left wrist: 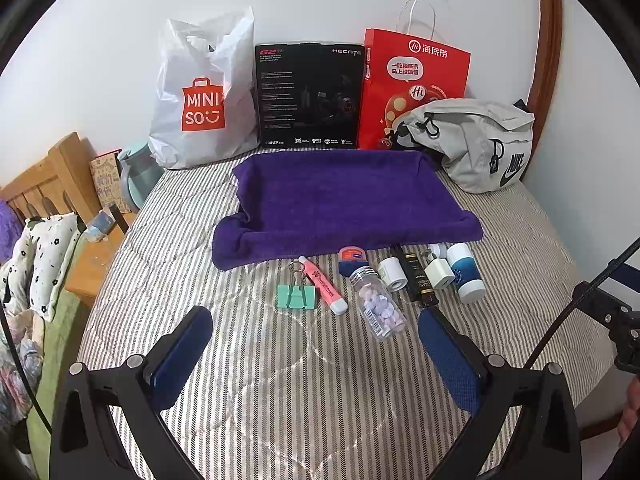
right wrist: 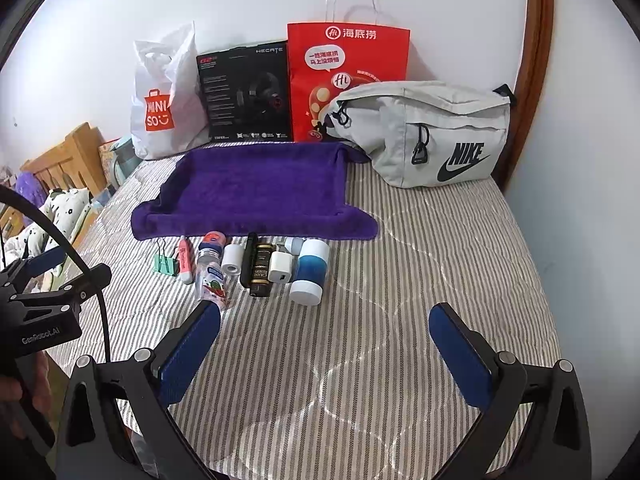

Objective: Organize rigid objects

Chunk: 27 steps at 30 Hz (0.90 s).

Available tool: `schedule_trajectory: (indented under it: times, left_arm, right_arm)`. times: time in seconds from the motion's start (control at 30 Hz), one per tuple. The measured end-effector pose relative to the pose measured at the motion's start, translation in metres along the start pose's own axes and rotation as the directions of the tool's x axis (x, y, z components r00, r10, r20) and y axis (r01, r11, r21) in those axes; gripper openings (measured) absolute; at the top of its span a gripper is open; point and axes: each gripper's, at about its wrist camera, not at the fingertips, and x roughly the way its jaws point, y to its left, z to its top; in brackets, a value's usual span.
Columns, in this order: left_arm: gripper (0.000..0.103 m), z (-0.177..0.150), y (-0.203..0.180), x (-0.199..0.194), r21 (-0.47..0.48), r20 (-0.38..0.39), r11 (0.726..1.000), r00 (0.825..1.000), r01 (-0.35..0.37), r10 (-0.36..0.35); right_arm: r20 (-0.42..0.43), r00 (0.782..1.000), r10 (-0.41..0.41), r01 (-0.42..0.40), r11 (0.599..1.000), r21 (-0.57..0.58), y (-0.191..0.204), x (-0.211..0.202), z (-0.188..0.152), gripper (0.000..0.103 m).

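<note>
- Fingers, left wrist view: I see the left gripper [left wrist: 314, 320] with its two blue-padded fingers [left wrist: 182, 350] spread wide and holding nothing, above the grey-and-white striped bedcover [left wrist: 280, 380].
- Just ahead of them lies a row of small items: a mint-green binder clip [left wrist: 297, 293], a pink highlighter pen with white cap [left wrist: 323, 285], a clear plastic bottle of pale purple tablets [left wrist: 378, 307], a small white jar [left wrist: 392, 274], a black-and-gold tube [left wrist: 418, 280], a white cube charger [left wrist: 439, 274] and a white-and-blue cylindrical bottle [left wrist: 466, 273].
- Beyond the row, a folded purple towel [left wrist: 344, 200] lies flat; the row's far ends sit just beside its near edge.
- Right wrist view: the right gripper [right wrist: 324, 322] likewise has its blue-padded fingers [right wrist: 188, 354] apart and empty; its left finger tip is just in front of the clear bottle.
- Against the wall stand a white Miniso plastic bag [right wrist: 162, 108], a black headset box [right wrist: 244, 94], a red paper carrier bag [right wrist: 344, 76] and a grey Nike waist bag [right wrist: 432, 132].
</note>
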Motion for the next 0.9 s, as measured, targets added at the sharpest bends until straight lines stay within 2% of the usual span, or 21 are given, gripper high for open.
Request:
schedule_trajectory:
  times: [0.9]
  left_arm:
    - [0.103, 0.0010, 0.0049, -0.0033, -0.011, 0.009, 1.000, 1.000, 0.006, -0.005]
  right_arm:
    - [-0.007, 1.000, 0.005, -0.005, 1.000, 0.015, -0.0015, -0.0012, -0.0004, 0.103]
